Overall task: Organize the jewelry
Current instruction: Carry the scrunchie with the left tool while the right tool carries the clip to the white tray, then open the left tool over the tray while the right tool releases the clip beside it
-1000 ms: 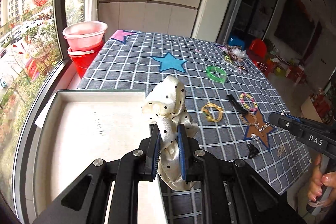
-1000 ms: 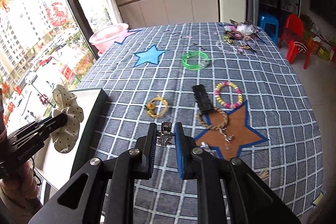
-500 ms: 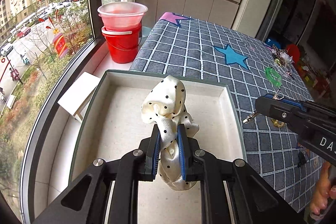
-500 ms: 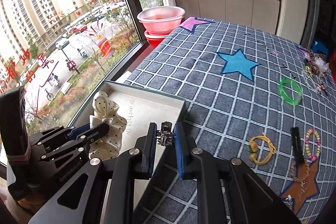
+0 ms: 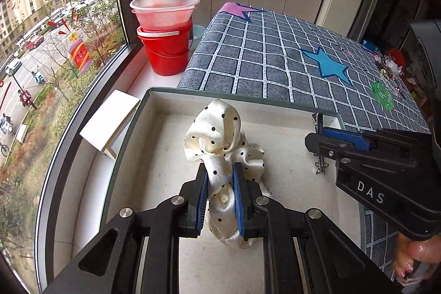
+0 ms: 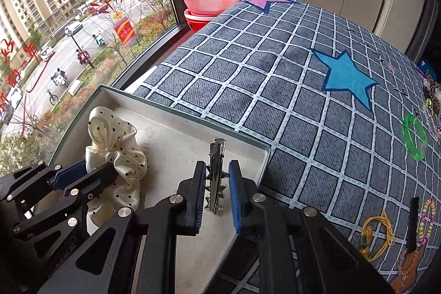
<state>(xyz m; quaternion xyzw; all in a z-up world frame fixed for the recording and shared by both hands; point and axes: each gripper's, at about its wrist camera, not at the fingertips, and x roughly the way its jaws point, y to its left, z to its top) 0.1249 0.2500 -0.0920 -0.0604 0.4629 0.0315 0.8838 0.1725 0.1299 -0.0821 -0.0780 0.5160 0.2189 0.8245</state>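
Scrunchie point(image 5: 220, 145): cream with black dots, clamped in your left gripper point(image 5: 220, 183) fingers, hanging over the open white box point(image 5: 154, 112).
Hair clip point(image 6: 216, 172): silver, pinched upright between your right gripper point(image 6: 217, 183) fingers, also above the box.
Table point(image 6: 275, 90): checked cloth; green bangle point(image 6: 414, 137), yellow bracelet point(image 6: 376, 236) and beaded pieces lie on it, well apart from the box.

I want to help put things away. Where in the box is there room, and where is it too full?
The white box is bare along its window-side wall, left of the dotted scrunchie. The cloth around the blue star is bare too. Crowded: the jewelry pile and bracelets at the table's right edge.
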